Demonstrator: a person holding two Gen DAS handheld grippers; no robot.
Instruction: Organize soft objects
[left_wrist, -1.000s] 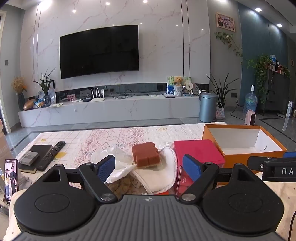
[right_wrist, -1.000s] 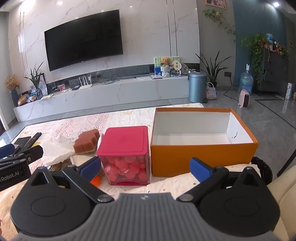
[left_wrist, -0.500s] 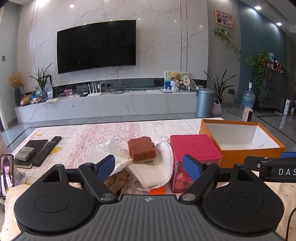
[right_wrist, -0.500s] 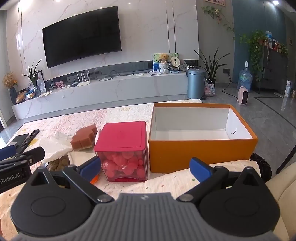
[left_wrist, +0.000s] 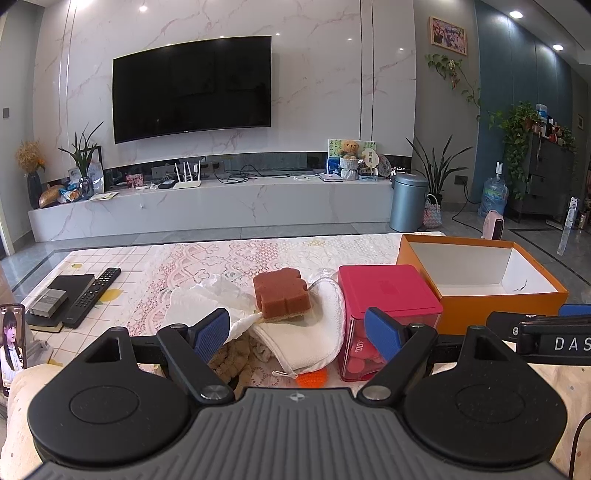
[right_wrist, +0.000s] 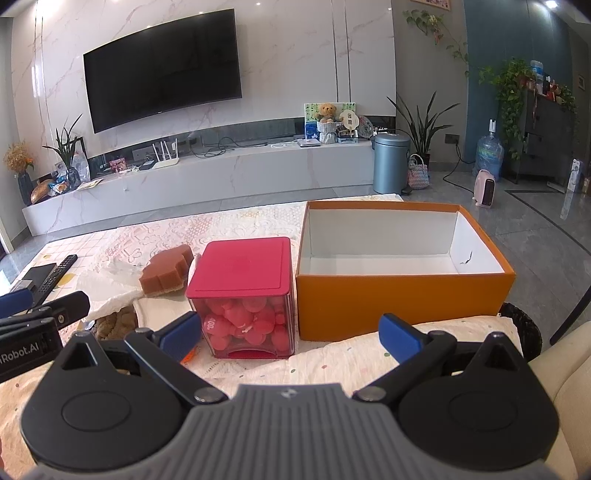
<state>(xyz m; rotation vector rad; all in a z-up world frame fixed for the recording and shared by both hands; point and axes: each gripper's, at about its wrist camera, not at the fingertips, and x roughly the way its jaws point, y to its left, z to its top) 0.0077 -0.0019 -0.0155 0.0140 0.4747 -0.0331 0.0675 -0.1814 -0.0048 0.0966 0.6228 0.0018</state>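
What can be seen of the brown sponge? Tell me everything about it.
The brown sponge is a thick, soft-looking block with notched, puzzle-like edges and a thin tan layer underneath. It lies flat on a white cloth, its corner against crumpled white plastic, just left of the red-lidded container. Nothing grips it; the left gripper is open, short of it.

A remote control (left_wrist: 91, 296) lies beside a phone (left_wrist: 13, 341); television (left_wrist: 192, 86) behind.
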